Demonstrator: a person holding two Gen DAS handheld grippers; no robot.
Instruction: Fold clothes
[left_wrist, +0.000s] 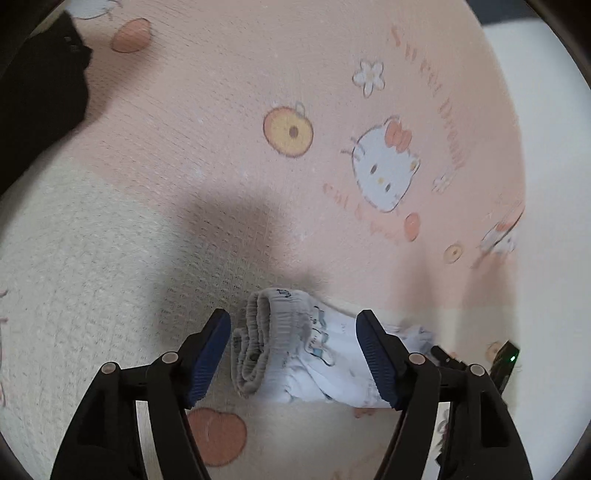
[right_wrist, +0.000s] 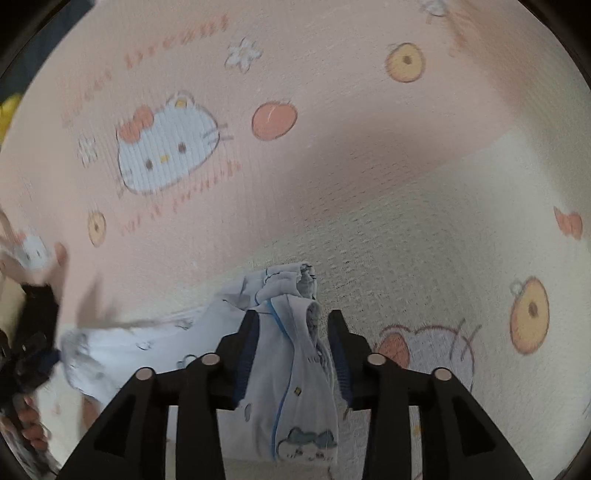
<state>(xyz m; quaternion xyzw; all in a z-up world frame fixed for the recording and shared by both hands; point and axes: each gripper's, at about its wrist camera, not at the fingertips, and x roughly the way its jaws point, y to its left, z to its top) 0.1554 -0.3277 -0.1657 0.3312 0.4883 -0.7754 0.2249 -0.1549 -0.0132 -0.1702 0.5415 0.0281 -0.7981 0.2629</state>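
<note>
— Pale blue cotton, that little garment (left_wrist: 317, 354), printed with small cartoon figures. From the left wrist view, its gathered elastic waistband sits between the left gripper (left_wrist: 293, 356)'s blue pads, and those stand wide apart, gripping nothing. I'd guess it's lined up to take the waistband end.

— Where's the cloth itself?

— Down on the bedsheet (left_wrist: 258, 74), pink and cream with cat faces and oranges. That view also catches a dark cloth (left_wrist: 40, 85) at the far left edge, well away.

— And the right wrist view?

— There you see what the left misses: the right gripper (right_wrist: 291, 354) has bunched fabric with a blue trim and a small button running up between its fingers. They're drawn close against it, so I'd judge it clamped, probably to lift or stretch that end. The garment stretches off leftward, blurred, towards the other gripper and a hand (right_wrist: 31, 424).

— Folded?

— Bunched; can't tell how far along.
</note>
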